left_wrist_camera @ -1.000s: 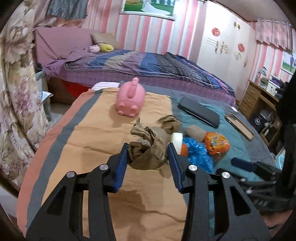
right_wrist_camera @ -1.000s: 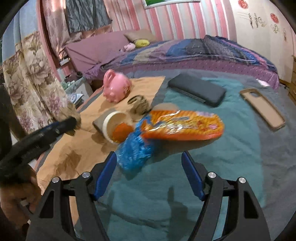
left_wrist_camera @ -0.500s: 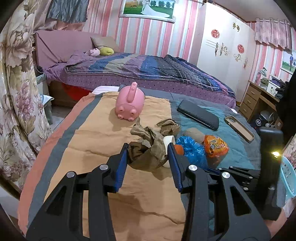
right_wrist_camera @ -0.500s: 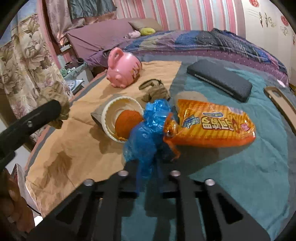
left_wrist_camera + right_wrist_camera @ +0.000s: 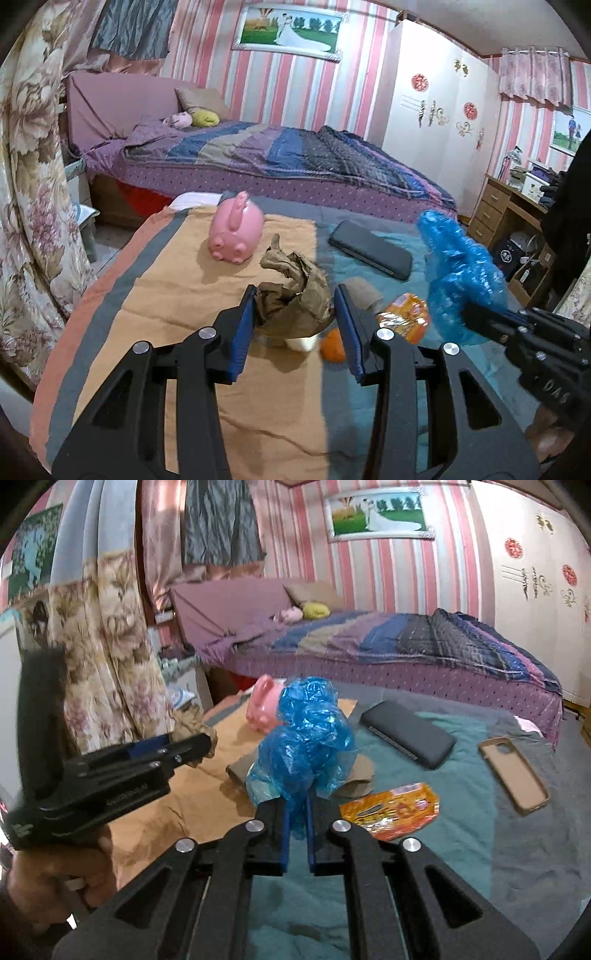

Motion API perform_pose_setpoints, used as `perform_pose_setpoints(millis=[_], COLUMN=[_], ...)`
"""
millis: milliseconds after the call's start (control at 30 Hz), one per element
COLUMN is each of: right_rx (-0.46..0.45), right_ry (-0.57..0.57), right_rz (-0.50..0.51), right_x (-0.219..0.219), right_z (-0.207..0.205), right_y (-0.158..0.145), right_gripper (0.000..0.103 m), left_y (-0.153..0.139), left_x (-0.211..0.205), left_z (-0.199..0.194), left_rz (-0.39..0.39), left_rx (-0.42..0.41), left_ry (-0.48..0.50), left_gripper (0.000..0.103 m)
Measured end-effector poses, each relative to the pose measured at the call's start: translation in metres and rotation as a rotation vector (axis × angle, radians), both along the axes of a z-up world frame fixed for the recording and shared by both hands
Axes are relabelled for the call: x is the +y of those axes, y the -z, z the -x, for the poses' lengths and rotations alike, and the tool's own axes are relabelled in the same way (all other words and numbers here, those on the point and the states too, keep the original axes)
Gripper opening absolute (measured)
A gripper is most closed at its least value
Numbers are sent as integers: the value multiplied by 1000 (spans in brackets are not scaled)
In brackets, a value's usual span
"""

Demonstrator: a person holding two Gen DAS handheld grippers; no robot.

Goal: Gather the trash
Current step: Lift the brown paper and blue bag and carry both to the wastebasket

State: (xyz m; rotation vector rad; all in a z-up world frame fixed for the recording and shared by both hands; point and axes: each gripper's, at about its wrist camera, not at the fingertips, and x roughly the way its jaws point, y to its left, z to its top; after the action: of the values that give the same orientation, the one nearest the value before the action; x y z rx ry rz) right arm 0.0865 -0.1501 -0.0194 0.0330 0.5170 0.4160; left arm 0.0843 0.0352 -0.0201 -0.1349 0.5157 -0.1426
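My left gripper is shut on a crumpled brown paper wad and holds it above the orange cloth. My right gripper is shut on a crumpled blue plastic bag, lifted off the table; the bag also shows in the left wrist view. An orange snack wrapper lies on the teal cloth. A brown paper cup lies on its side behind the bag. An orange ball-like piece lies by the cup's white rim in the left wrist view.
A pink piggy bank stands at the far side of the orange cloth. A black case and a tan phone case lie on the teal cloth. A bed stands beyond. A desk stands at right.
My right gripper closed on the blue plastic bag and lifted it off the table. The snack wrapper stayed down. My left gripper kept hold of the brown paper and rose a little.
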Motion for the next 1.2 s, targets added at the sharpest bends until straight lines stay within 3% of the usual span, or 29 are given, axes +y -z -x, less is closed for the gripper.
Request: perform_pose_setpoints(millis=[433,1200], right_rx=[-72,-117], right_ry=[77,185], right_rz=[-41,-45], right_x=[-73,-140], right_z=[36,64], right_y=[-31,-42], right_gripper=[5,5], left_y=[-34,-35], left_x=[-60,-114], left_z=[28,33], left_rz=[41,28], left_rx=[-101,-114], left_ry=[95,167], left_gripper=[41,41])
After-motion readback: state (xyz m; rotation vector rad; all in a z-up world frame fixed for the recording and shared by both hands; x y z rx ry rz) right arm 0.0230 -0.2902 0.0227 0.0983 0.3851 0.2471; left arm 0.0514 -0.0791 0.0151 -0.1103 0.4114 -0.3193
